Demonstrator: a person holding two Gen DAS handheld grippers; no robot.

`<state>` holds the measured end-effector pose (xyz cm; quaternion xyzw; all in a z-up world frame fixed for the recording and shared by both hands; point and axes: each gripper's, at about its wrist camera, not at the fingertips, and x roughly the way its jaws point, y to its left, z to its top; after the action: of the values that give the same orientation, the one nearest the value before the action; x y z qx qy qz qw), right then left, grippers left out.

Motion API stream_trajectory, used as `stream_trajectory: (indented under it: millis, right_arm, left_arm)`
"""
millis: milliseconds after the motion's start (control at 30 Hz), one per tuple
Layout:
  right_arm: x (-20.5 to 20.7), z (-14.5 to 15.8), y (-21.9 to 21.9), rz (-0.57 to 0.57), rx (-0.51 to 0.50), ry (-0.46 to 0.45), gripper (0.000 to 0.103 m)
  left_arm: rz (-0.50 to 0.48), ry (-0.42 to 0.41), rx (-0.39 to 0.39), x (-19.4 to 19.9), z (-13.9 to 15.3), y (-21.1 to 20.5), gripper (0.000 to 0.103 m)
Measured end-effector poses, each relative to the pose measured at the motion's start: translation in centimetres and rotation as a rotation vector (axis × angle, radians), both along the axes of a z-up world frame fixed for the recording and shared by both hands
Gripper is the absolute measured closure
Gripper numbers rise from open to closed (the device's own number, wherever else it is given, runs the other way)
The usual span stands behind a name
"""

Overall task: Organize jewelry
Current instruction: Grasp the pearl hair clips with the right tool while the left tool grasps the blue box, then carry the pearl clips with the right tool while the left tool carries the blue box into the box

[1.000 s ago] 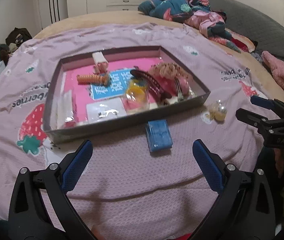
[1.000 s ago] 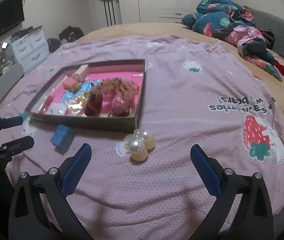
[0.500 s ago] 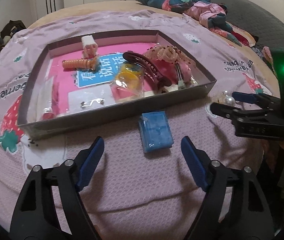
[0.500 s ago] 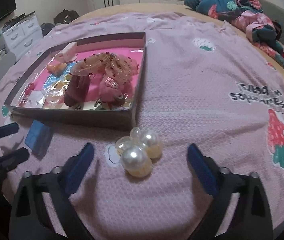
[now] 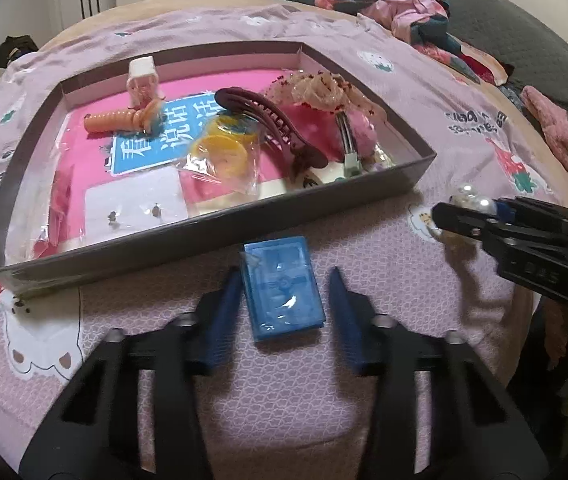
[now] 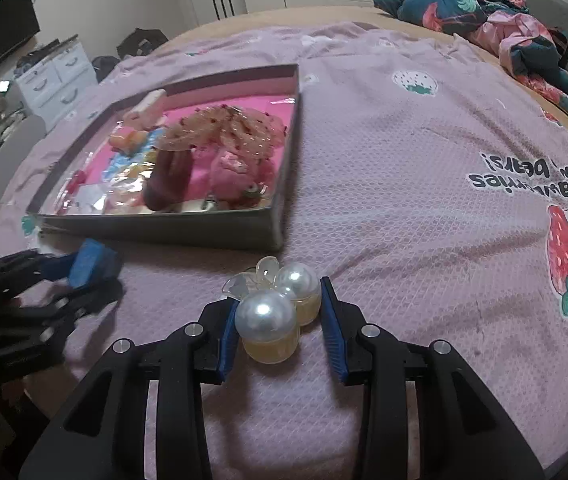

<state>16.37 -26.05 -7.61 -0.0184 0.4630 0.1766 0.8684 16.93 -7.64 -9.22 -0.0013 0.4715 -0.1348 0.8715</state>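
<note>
A small blue box [image 5: 284, 286] lies on the pink bedspread just in front of the grey tray [image 5: 220, 220]. My left gripper [image 5: 284, 292] straddles it with its jaws closing. The left pad touches the box and a thin gap shows at the right pad. A pearl ornament [image 6: 272, 320], two pearls on yellowish bases, sits between the pads of my right gripper [image 6: 280, 324]. Those jaws are also closing, and both pads touch it. The left wrist view shows the right gripper [image 5: 468, 208] at the pearls [image 5: 472, 200]. The right wrist view shows the left gripper [image 6: 64, 276] at the blue box [image 6: 88, 264].
The tray [image 6: 188, 236] holds a dark red hair claw [image 5: 268, 128], bagged yellow pieces [image 5: 224, 152], an earring card [image 5: 136, 204] and other hair accessories. Bundled clothes [image 6: 484, 8] lie at the bed's far right. White drawers [image 6: 56, 72] stand beyond the bed's left edge.
Both grippers have come down and forward over their items. Their jaws have narrowed from wide apart to close around the blue box and the pearl ornament.
</note>
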Motion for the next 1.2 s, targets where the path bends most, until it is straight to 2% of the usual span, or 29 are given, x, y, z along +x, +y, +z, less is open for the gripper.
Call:
stream_trajectory:
  millis: [133,467,800,1200]
  right_arm:
    - [-1.3,0.8,0.0,0.014,0.02,-0.013,0.068]
    - [-3.8,3.4,2.3,0.087,0.044,-0.072,0.068]
    - [-4.9,5.5,6.0,0.175,0.055,-0.108,0.068]
    - [-4.0,7.8,9.2,0.23,0.072,-0.154,0.068]
  left_arm:
    - [0.001,0.001,-0.057,-0.3,0.6,0.8,0.075]
    - [0.043,-0.073,-0.099,-2.3,3.9,3.8,0.075]
    - [0.152,-0.164,-0.09,-2.9,6.9,8.0,0.075]
    - [0.256,-0.212,-0.099,-2.8,8.5,12.6,0.075]
